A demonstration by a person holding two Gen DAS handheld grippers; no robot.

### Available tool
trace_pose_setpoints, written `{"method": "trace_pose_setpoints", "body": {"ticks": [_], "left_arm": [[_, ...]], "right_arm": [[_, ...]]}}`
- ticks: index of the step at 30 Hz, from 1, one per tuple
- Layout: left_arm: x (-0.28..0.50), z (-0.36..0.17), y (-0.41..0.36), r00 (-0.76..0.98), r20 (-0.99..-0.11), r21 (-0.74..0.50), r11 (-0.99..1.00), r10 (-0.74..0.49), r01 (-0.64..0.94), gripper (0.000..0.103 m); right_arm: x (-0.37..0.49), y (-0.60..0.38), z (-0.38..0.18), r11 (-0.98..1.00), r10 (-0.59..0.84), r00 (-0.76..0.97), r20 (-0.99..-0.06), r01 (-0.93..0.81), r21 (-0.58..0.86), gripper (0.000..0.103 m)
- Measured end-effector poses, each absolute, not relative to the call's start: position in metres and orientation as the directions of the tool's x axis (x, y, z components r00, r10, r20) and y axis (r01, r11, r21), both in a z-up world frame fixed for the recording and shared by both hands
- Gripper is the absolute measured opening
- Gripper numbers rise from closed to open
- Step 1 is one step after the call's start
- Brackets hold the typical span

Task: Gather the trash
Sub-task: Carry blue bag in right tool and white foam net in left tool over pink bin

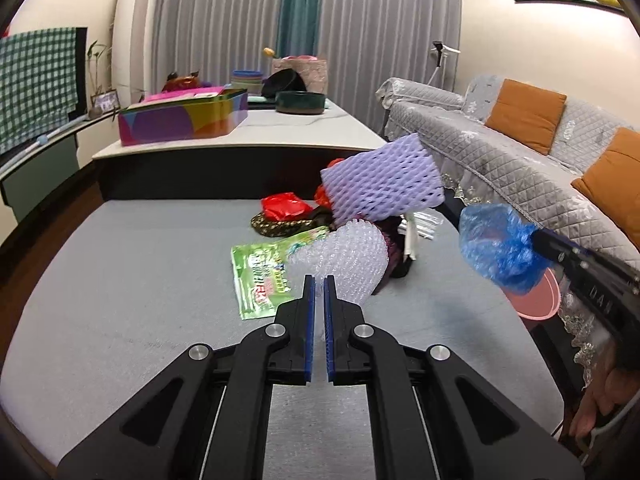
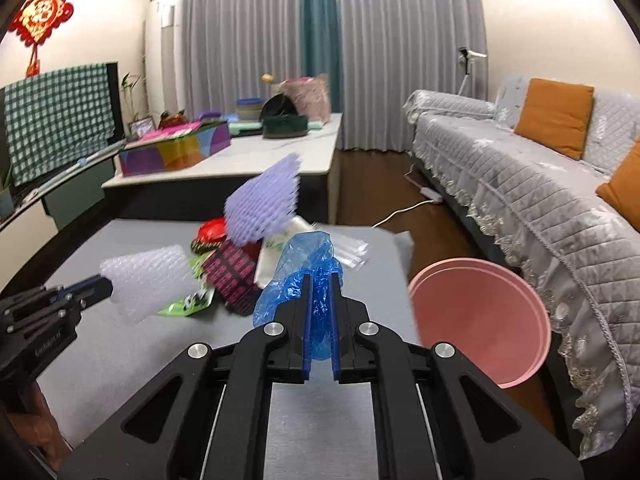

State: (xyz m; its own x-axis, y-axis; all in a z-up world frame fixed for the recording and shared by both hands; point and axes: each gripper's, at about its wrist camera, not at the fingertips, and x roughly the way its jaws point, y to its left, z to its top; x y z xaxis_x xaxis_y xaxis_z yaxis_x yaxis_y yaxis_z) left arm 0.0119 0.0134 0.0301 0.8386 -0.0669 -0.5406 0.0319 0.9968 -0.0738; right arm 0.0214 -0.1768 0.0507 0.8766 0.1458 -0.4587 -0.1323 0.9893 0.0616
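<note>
My left gripper [image 1: 319,280] is shut on a white bubble foam net [image 1: 344,256], held just above the grey table [image 1: 120,280]. From the right wrist view it enters at the left [image 2: 106,286] with the net [image 2: 148,284]. My right gripper [image 2: 320,278] is shut on a crumpled blue plastic bag [image 2: 308,276], also lifted; in the left wrist view the bag [image 1: 500,248] hangs at the right. A purple foam net [image 1: 384,180] sits tilted and blurred above the trash pile; what carries it I cannot tell. A pink bin [image 2: 480,316] stands off the table's right edge.
The pile holds a red bag [image 1: 284,204], a green packet [image 1: 264,272], a pink-and-black box [image 2: 234,276] and clear wrap [image 2: 352,248]. Behind it is a white table with a colourful box [image 1: 184,120]. A grey sofa [image 2: 540,200] runs along the right; a white cable [image 2: 400,212] crosses the floor.
</note>
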Motion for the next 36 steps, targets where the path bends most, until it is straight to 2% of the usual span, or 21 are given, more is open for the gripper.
{"method": "trace_pose_setpoints", "body": {"ticks": [16,27,33,36], "left_arm": [[0.012,0.058,-0.031,0.854,-0.498,-0.091,0.988,-0.154,0.125,0.004],[0.033,0.086,-0.076,0.86,-0.46,-0.08,0.974,-0.223,0.21,0.004],[0.052,0.085,-0.103,0.852,-0.466,-0.062,0.97,-0.238,0.237,0.004],[0.06,0.086,-0.113,0.848,-0.471,-0.054,0.967,-0.243,0.247,0.004]], "right_arm": [[0.007,-0.248,0.1,0.999,0.017,0.919,-0.395,-0.002,0.038,0.007],[0.033,-0.318,0.135,0.998,-0.048,0.931,-0.361,0.056,0.013,0.007],[0.049,-0.349,0.139,0.996,-0.085,0.941,-0.328,0.092,0.006,0.007],[0.055,-0.364,0.125,0.993,-0.094,0.933,-0.349,0.112,0.031,0.007]]}}
